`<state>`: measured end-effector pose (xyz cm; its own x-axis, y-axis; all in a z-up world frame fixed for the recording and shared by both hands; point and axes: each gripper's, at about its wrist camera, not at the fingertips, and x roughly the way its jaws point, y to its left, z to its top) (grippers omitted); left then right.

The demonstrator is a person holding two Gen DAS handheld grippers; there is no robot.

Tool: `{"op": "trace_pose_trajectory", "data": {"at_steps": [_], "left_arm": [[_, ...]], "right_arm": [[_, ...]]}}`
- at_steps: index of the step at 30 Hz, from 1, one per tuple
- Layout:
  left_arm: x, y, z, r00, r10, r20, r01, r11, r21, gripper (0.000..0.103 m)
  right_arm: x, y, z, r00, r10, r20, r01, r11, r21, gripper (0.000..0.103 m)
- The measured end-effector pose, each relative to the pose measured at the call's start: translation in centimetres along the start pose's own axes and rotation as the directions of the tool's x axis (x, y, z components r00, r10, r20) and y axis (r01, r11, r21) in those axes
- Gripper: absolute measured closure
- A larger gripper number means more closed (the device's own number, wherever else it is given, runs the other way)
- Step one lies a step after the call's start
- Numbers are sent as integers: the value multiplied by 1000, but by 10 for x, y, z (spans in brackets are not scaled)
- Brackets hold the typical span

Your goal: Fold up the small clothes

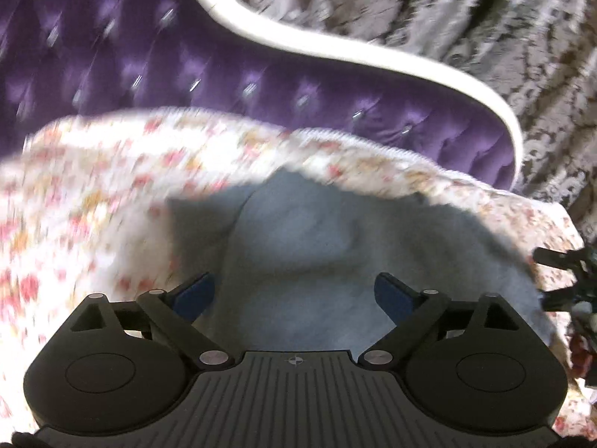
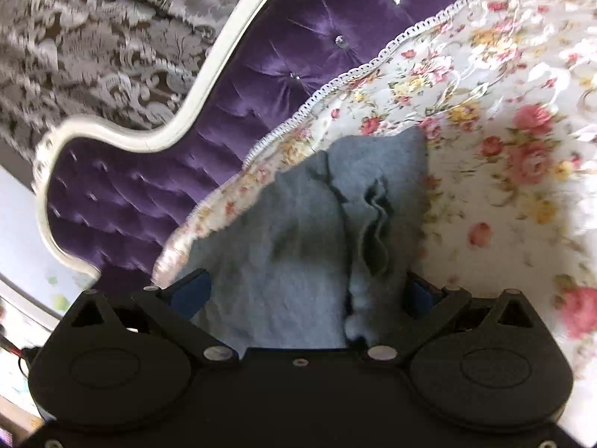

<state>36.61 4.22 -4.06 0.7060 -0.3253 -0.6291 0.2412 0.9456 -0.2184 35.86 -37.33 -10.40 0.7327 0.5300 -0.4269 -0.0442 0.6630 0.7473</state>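
Observation:
A small grey-blue fleece garment (image 1: 309,246) lies on a floral bedspread (image 1: 86,194). In the left wrist view my left gripper (image 1: 294,291) is open, its blue-padded fingers spread wide just over the near part of the garment. In the right wrist view the garment (image 2: 283,246) shows a bunched fold (image 2: 377,231) down its right side. My right gripper (image 2: 309,291) is open, fingers spread on either side of the cloth; the right finger (image 2: 419,295) sits against the bunched edge. The other gripper (image 1: 563,280) shows at the right edge of the left wrist view.
A purple tufted headboard (image 1: 186,56) with a white curved frame (image 1: 335,48) stands behind the bed; it also shows in the right wrist view (image 2: 261,74). A grey-brown damask curtain (image 1: 485,18) hangs beyond. The bedspread (image 2: 503,168) has a white trimmed edge (image 2: 335,82).

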Motion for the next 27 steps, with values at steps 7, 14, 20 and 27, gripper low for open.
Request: {"op": "trace_pose_trajectory", "data": {"at_steps": [7,14,20,27], "left_arm": [[37,-63,18,1000,-4,-13,4,999,37,10],[103,-97,13,993,53,-109,-47,998,51,10],[132,-108,10,966,197,-166,-173,973,151,4],[135,-101,22,963,169,-212,-141,980,144,3]], "right_arm": [[2,3,-4,1000,0,1,0,1000,-27,0],[1,-2,1,1000,10,-14,-10,1000,10,0],[2,0,2,1000,-1,-26,1,1000,9,0],[1,-4,3,999,12,-34,-11,999,30,0]]}}
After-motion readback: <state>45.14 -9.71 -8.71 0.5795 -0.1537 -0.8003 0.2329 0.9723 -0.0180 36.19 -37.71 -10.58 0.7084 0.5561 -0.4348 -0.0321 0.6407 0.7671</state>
